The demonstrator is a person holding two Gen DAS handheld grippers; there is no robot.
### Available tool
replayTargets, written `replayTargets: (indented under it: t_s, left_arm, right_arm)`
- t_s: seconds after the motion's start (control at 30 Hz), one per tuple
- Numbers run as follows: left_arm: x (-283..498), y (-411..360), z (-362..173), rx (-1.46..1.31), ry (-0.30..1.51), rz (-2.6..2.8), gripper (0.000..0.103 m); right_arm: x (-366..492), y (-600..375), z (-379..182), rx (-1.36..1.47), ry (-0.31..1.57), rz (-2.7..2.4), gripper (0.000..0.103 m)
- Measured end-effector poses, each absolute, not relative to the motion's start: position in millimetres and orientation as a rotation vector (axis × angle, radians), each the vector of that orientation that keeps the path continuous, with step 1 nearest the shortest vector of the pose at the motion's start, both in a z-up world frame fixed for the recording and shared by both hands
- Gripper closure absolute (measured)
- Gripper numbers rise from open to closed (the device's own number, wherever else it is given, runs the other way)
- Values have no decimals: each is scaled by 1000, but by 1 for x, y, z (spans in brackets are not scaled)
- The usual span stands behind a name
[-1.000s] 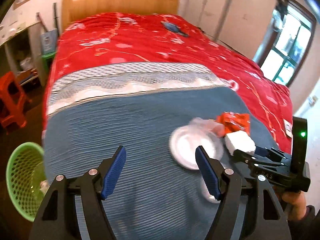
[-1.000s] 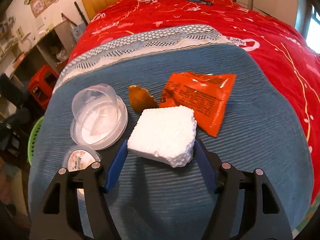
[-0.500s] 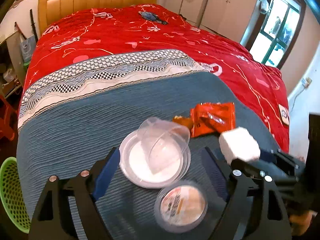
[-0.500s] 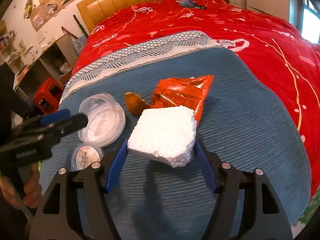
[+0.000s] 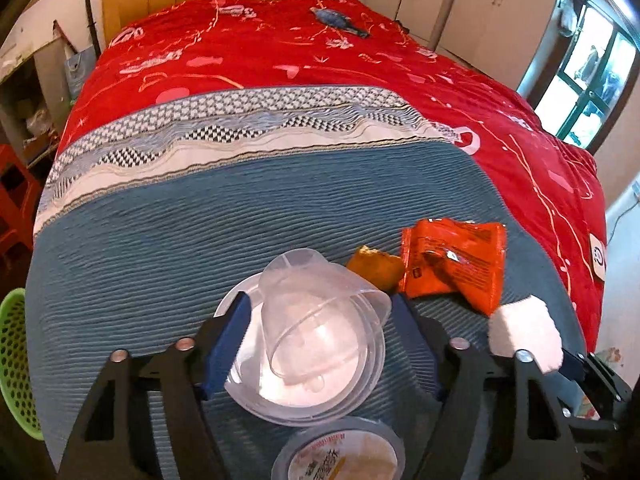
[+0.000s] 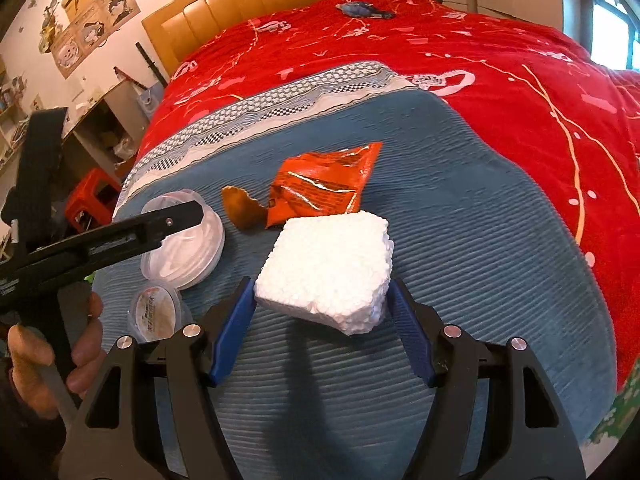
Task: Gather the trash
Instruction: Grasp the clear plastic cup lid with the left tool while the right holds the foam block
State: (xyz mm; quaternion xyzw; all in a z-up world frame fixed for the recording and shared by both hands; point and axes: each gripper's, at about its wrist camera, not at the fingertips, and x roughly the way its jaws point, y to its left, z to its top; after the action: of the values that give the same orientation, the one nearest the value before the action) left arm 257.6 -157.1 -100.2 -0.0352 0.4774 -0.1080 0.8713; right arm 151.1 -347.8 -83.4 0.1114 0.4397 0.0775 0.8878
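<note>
A clear plastic cup lies tipped in a round clear dish (image 5: 316, 340) on the blue blanket (image 5: 168, 248). My left gripper (image 5: 320, 320) straddles it, jaws closing, pads close beside it without clearly pressing. From the right wrist view the left gripper (image 6: 172, 216) reaches over that dish (image 6: 188, 248). My right gripper (image 6: 320, 308) is shut on a white foam block (image 6: 328, 264), held above the blanket; the block (image 5: 524, 336) shows at the lower right. An orange wrapper (image 6: 324, 188), a brown scrap (image 6: 240, 208) and a small sealed cup (image 6: 156, 312) lie nearby.
A green mesh basket (image 5: 14, 360) stands on the floor left of the bed. A red stool (image 6: 90, 196) and shelves lie beyond it. A red quilt (image 5: 280, 64) covers the far bed, with a blue item (image 5: 336, 20) on it. A hand (image 6: 44, 364) holds the left gripper.
My left gripper came forward and down from beside the dish until its jaws straddle it, widening then narrowing. The right gripper drifted a little with the foam block still held.
</note>
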Motion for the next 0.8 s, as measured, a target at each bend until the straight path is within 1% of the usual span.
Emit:
replayTargets:
  t_s: [0.17, 0.37, 0.57, 0.8]
  left_arm:
    - [254, -151, -99, -98, 977, -233, 41]
    - [234, -122, -74, -144, 914, -236, 41]
    - [201, -62, -43, -195, 839, -186, 41]
    - [165, 20, -28, -218, 784, -55, 41]
  right_arm:
    - [147, -349, -83, 236, 914, 160, 36]
    - [142, -335, -73, 223, 896, 188, 36]
    - [140, -300, -56, 202, 876, 258, 36]
    - [145, -238, -41, 151, 872, 365, 36]
